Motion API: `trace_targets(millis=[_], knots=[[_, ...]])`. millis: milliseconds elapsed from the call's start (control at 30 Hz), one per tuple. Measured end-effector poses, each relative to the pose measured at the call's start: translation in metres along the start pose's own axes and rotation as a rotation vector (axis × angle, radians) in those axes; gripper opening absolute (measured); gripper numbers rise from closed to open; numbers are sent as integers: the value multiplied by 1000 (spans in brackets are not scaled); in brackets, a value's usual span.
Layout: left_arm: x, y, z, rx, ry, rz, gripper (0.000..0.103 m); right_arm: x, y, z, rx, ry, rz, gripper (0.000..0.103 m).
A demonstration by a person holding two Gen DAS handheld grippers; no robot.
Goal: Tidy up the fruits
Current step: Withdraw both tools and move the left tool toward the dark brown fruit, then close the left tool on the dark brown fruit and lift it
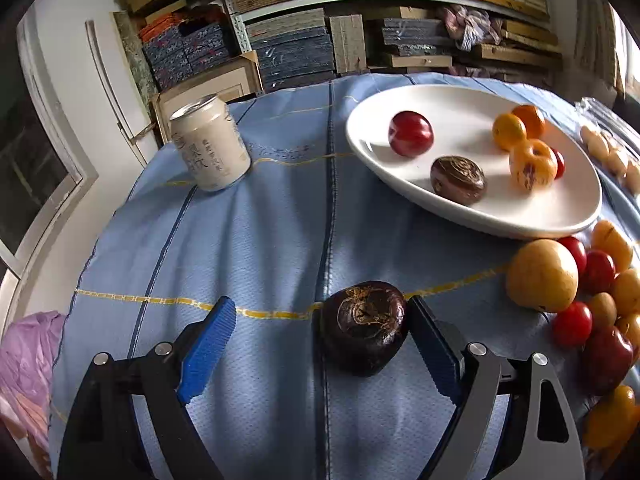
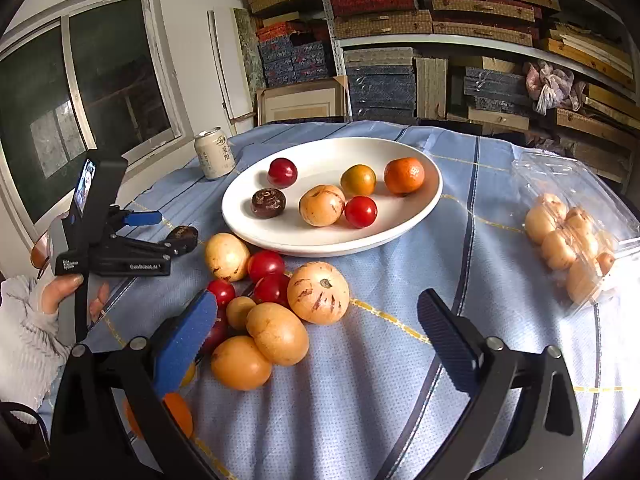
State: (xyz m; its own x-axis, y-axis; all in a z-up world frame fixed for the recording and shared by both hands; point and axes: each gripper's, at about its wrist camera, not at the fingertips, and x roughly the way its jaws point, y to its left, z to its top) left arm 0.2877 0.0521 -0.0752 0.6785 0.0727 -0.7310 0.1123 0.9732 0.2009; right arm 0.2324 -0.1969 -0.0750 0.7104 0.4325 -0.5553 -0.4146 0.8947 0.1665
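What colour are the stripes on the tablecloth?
Dark blue and yellow stripes on the light blue tablecloth, clearest in the left wrist view.

Bare cloth [image 1: 248,240] open between can [image 1: 210,144] and plate [image 1: 568,216], loose fruit pile [image 2: 264,312] crowding plate's near rim

Each gripper [image 1: 320,344] is built from black arms joined by round silver screws, with one blue ribbed pad and one dark pad. A white ribbed sleeve [image 2: 24,332] is worn.
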Motion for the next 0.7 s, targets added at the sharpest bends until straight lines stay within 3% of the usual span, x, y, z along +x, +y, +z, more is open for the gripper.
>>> trace_targets(millis=[200, 367, 500, 700], knots=[[-10, -5, -2, 15, -38, -65, 85, 1, 1, -1, 3, 2, 4, 99], [-16, -6, -2, -10, -70, -121, 60, 1, 2, 0, 1, 11, 6, 99], [-28, -13, -3, 18, -136, -137, 59, 1, 2, 0, 1, 12, 10, 99], [-17, -17, -3, 38, -70, -157, 59, 1, 3, 0, 0, 19, 10, 99]])
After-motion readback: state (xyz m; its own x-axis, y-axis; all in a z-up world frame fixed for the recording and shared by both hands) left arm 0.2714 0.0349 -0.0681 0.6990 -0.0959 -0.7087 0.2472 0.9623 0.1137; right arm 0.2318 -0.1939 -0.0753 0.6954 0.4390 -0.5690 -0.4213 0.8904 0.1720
